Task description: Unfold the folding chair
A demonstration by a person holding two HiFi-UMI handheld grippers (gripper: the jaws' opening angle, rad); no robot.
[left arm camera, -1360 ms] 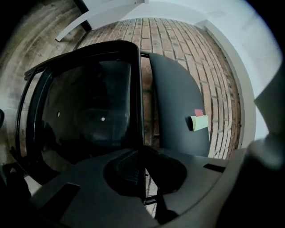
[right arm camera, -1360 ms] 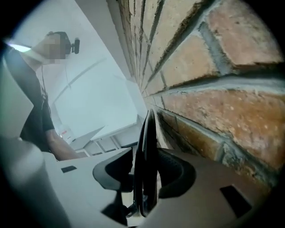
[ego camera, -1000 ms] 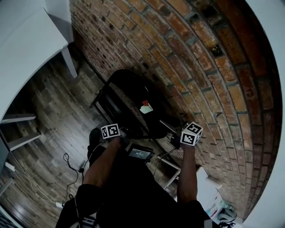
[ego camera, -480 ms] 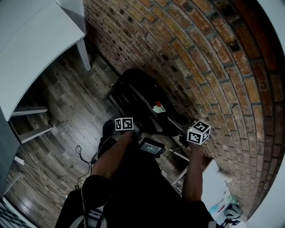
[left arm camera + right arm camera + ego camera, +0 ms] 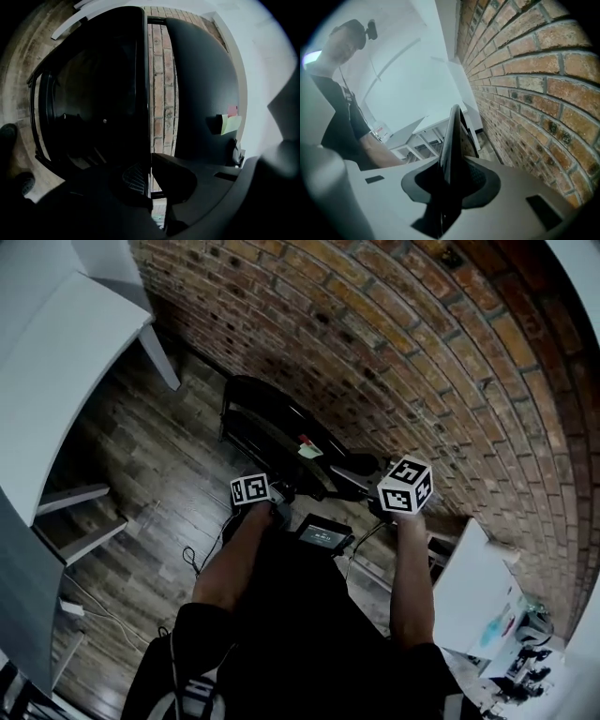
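The black folding chair (image 5: 281, 439) stands folded against the brick wall (image 5: 422, 352). My left gripper (image 5: 278, 493) is at its near edge, and in the left gripper view (image 5: 150, 180) it is shut on a thin black edge of the seat (image 5: 93, 108). The backrest (image 5: 201, 89), with a yellow and red tag (image 5: 230, 122), is to the right across a gap. My right gripper (image 5: 377, 498) is at the chair's right end. The right gripper view (image 5: 451, 178) shows a thin black chair panel (image 5: 451, 136) between its pads, which touch it while the jaws open slightly.
A white table (image 5: 56, 343) fills the upper left, with white shelf boards (image 5: 66, 521) below it. A cable (image 5: 192, 559) lies on the wood floor. A white table (image 5: 473, 592) stands at the right. A small screen device (image 5: 323, 537) hangs at the person's waist.
Both grippers have shifted sideways along the wall with the chair between them, and the head view has swung with them.
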